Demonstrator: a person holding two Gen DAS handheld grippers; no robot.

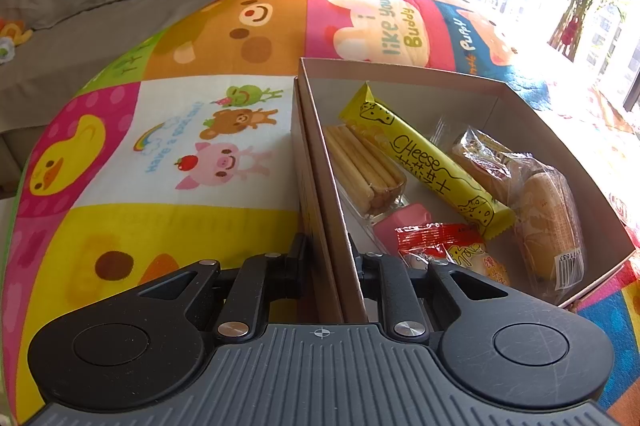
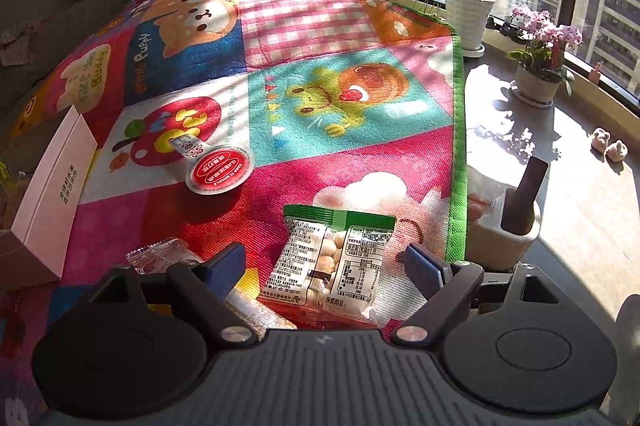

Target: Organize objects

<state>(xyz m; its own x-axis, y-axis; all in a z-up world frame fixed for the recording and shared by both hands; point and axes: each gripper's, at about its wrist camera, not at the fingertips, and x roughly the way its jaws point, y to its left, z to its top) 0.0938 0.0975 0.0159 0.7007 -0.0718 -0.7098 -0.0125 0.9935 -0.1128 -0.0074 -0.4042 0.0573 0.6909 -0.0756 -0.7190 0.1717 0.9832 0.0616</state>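
An open cardboard box (image 1: 400, 65) sits on a colourful cartoon mat (image 1: 200, 129). My left gripper (image 1: 326, 246) is shut on the box's near-left wall, one finger outside and one inside. In the box lie a yellow cheese packet (image 1: 424, 161), biscuit sticks (image 1: 360, 165), a red packet (image 1: 436, 242) and wrapped bread (image 1: 548, 218). In the right wrist view my right gripper (image 2: 326, 262) stands open just above the mat. A green-topped snack packet (image 2: 332, 258) lies between its blue pads (image 2: 226, 266), which do not touch it.
A round red-and-white lid (image 2: 219, 169) lies on the mat beyond the packet. A clear wrapped snack (image 2: 160, 258) sits by the left finger. A white box (image 2: 52, 201) stands at the left edge. Off the mat's right edge are a holder (image 2: 516, 222) and potted plants (image 2: 468, 13).
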